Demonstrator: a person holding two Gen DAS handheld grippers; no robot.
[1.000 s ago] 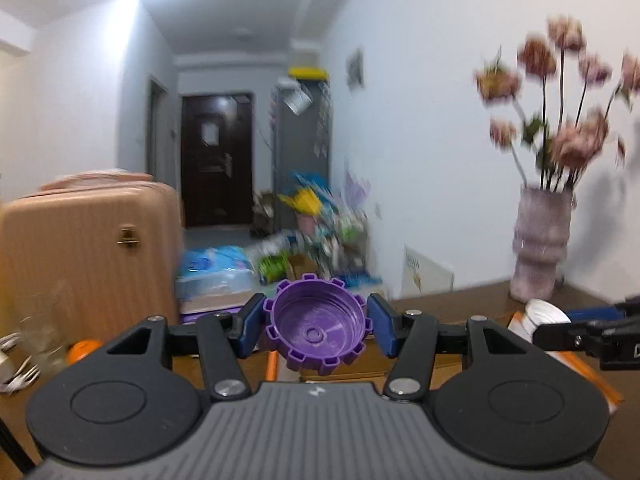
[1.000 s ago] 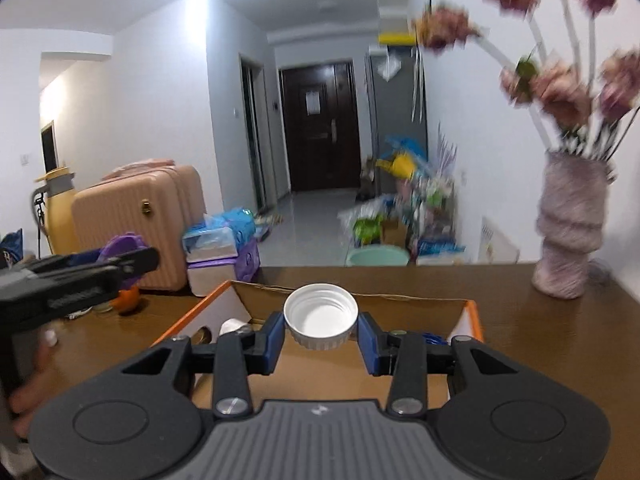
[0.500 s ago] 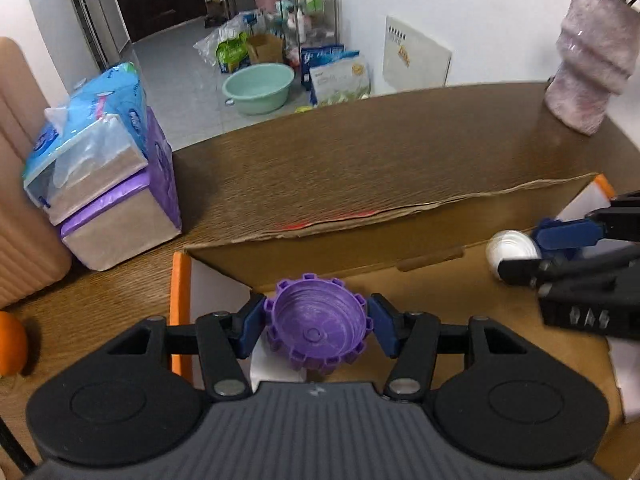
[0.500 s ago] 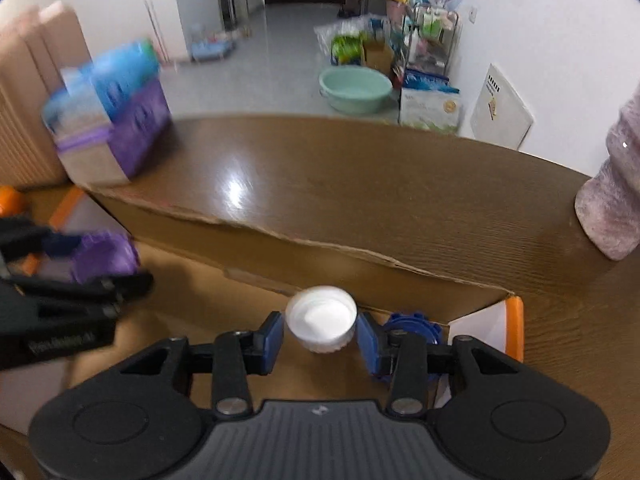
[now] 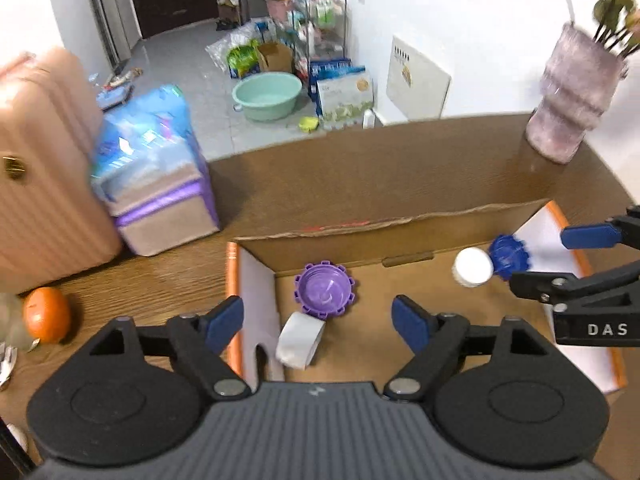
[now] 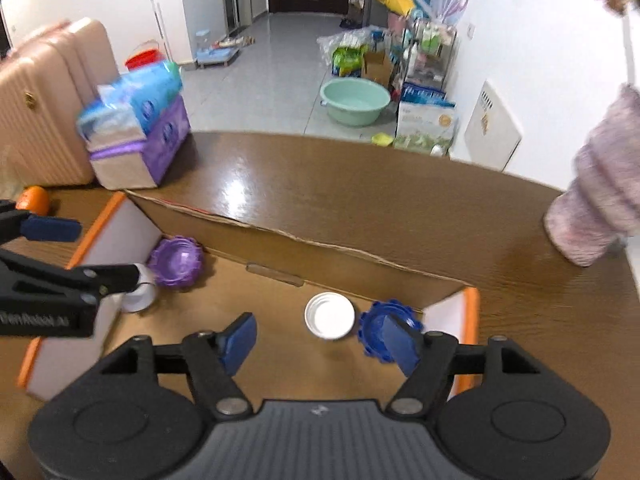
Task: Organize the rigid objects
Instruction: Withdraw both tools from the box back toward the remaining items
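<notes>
Inside the box point(image 5: 400, 236), both grippers' jaws have just been opening, left gripper point(image 5: 318, 318) released over the purple cap point(image 5: 323, 294), right gripper point(image 6: 320, 338) released over the white cap point(image 6: 330, 316) beside the blue cap point(image 6: 372, 324), apparently dropping them for sorting.

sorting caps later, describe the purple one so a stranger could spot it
On the wooden table sits an open cardboard box. In its far left corner lies the purple cap, open side up; it alone is purple with a notched rim.
</notes>
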